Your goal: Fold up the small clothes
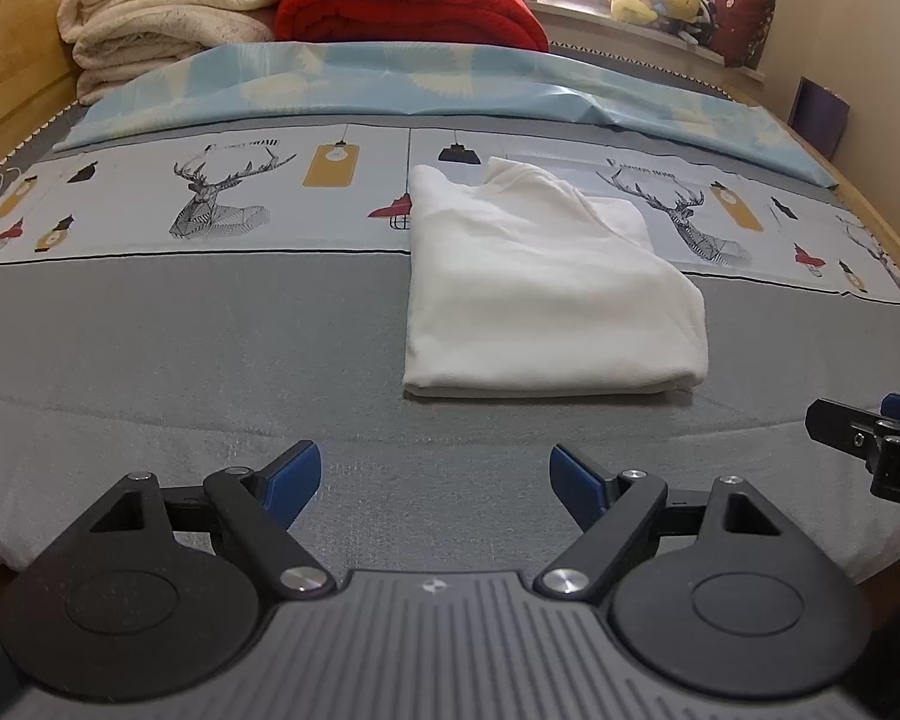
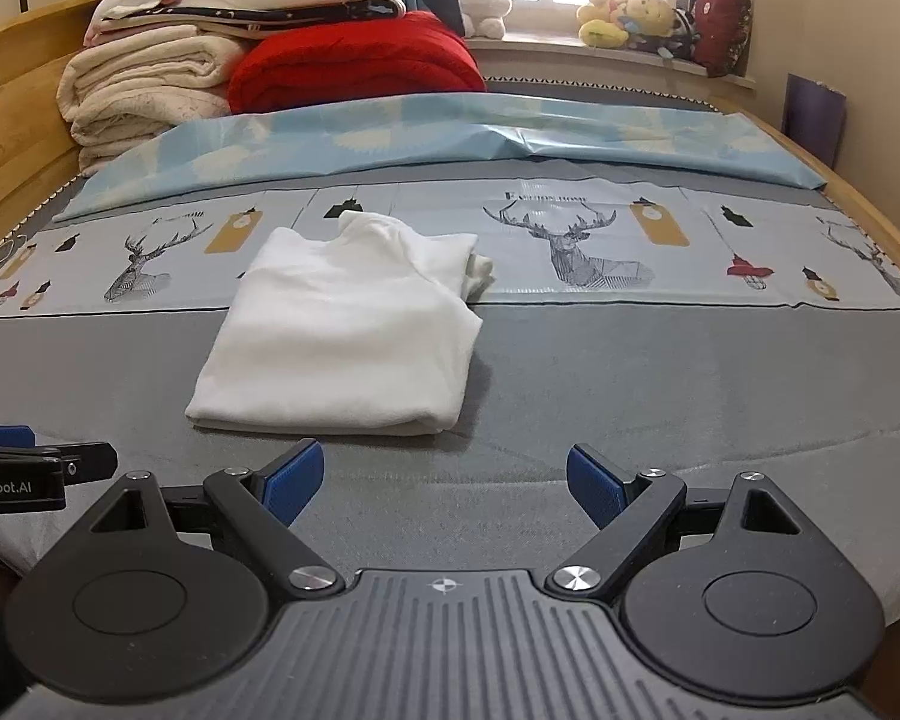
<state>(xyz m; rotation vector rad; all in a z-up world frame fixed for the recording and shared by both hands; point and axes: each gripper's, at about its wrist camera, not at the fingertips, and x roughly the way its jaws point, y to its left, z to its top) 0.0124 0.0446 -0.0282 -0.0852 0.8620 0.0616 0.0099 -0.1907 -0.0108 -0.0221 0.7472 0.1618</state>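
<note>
Now | folded white garment (image 1: 546, 282) on bed (image 1: 210, 330) | both tools empty, open

Readable on the left claw (image 2: 42, 468) body at the picture's edge: "nRobot.AI", first letters cut off. Printed above a deer on the bedsheet (image 1: 210, 300): letters ending "HOME", start blurred. Elsewhere too blurred to read.
</note>
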